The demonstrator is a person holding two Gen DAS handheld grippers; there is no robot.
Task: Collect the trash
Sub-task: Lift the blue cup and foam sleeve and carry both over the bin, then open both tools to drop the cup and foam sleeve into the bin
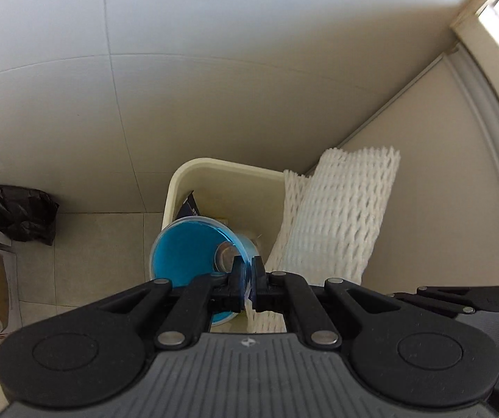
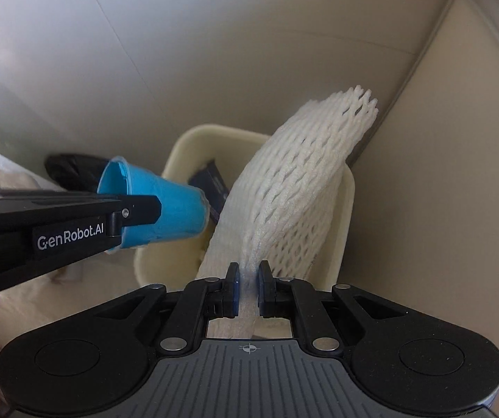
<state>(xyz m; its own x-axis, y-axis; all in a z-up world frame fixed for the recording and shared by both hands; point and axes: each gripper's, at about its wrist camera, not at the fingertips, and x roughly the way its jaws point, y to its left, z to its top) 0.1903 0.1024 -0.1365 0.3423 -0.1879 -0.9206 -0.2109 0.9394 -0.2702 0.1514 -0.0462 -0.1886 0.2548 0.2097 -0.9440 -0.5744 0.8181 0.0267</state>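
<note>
L gripper (image 1: 248, 269) clamped tight on rim of blue cup (image 1: 183, 247), held over cream bin (image 1: 193, 174) by the wall; R gripper (image 2: 248, 273) pinching white foam net (image 2: 294, 188), net draped across bin's rim

Tiled floor (image 1: 85, 261) bears bin (image 1: 193, 174), black bag (image 1: 16, 212).

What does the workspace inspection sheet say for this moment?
Surface: tiled floor, wall corner behind.
Job's things: cream bin holding scraps; blue cup; white foam net.
Clutter: black bag, cardboard at left.
Grippers: left gripper shut on blue cup's rim; right gripper shut on white foam net, both over the bin.
Cables: nothing seen.
Surroundings: cream door frame.
</note>
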